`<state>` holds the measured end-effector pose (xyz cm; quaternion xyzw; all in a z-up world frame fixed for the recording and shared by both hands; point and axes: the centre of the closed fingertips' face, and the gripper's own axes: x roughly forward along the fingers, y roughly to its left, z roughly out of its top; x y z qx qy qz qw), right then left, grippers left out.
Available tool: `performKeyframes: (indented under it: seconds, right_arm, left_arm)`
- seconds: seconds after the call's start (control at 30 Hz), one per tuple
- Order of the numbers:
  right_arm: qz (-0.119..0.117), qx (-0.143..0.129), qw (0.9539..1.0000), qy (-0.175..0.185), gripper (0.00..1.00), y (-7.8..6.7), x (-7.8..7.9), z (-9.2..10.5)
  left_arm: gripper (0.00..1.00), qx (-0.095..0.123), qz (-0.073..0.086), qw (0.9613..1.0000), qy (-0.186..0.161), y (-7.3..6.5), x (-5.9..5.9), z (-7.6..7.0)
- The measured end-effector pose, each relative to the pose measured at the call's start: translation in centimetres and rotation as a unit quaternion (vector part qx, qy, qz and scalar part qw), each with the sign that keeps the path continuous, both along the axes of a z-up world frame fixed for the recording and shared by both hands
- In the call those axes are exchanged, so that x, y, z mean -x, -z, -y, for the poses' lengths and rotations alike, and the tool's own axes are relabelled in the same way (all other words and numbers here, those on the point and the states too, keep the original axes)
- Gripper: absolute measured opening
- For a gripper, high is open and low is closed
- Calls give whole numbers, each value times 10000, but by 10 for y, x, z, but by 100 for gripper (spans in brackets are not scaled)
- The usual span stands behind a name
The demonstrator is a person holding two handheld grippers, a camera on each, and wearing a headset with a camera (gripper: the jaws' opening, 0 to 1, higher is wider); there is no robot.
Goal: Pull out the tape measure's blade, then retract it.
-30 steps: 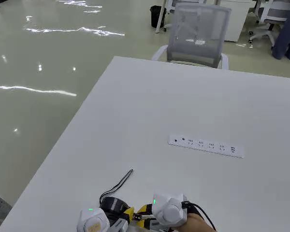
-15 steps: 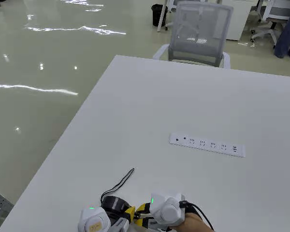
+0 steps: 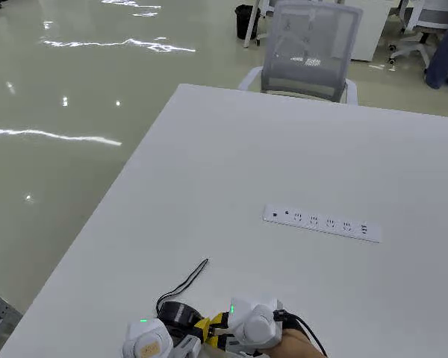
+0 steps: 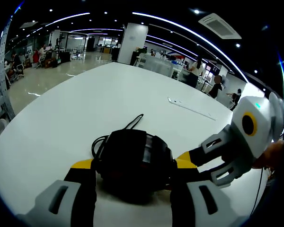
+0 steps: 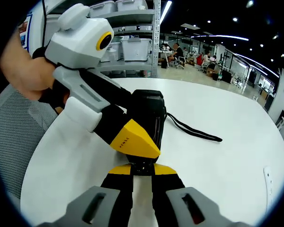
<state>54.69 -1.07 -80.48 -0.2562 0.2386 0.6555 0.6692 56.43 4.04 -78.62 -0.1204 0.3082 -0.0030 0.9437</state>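
- My left gripper (image 4: 133,163) has its tongs pinching the black tape measure (image 3: 181,314) from both sides. The tape measure sits at the near edge of the table (image 3: 231,156), toward its near left corner.
- My right gripper (image 5: 142,169) meets the tape measure from the other side. Its tongs are pressed together at the low front of the case, where the blade comes out. I judge they pinch the blade's end hook, though the hook is too small to make out.
- No blade is drawn out, so I judge the pull is only about to start.
- The next move calls for the left gripper to hold the case firm while the right draws straight away to the right along the near edge, without letting the hook slip.
- The wrist strap (image 3: 188,280) trails from the case toward the far edge, off the pull line.
- A power strip (image 3: 321,224) lies well apart, toward the right edge, and out of the way.
- A grey chair (image 3: 310,48) stands beyond the far edge.
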Motion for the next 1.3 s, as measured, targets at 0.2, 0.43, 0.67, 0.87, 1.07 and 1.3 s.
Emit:
performKeyframes:
  seconds: [0.2, 0.43, 0.67, 0.87, 1.07, 1.3]
  right_arm:
    - [43, -18, 10000, 6, 13, -1, 0, 1]
    - [24, -88, 10000, 34, 13, 3, 0, 2]
    - [-20, -111, 9999, 115, 14, 7, 0, 2]
    - [5, -124, 9998, 126, 14, 8, 1, 2]
    - [64, -86, 9998, 140, 15, 9, 0, 2]
    - [95, -18, 9998, 192, 15, 10, -1, 1]
  left_arm:
    - [61, -12, -15, 10000, -37, -1, 0, 1]
    - [62, -116, -30, 9999, 4, 1, 0, 2]
    - [62, -227, -79, 9997, 67, 2, 1, 4]
    - [62, -281, -107, 9995, 99, 2, 1, 4]
    - [63, -254, -123, 9995, 113, 1, 1, 5]
    - [63, -209, -244, 9993, 194, 2, 1, 5]
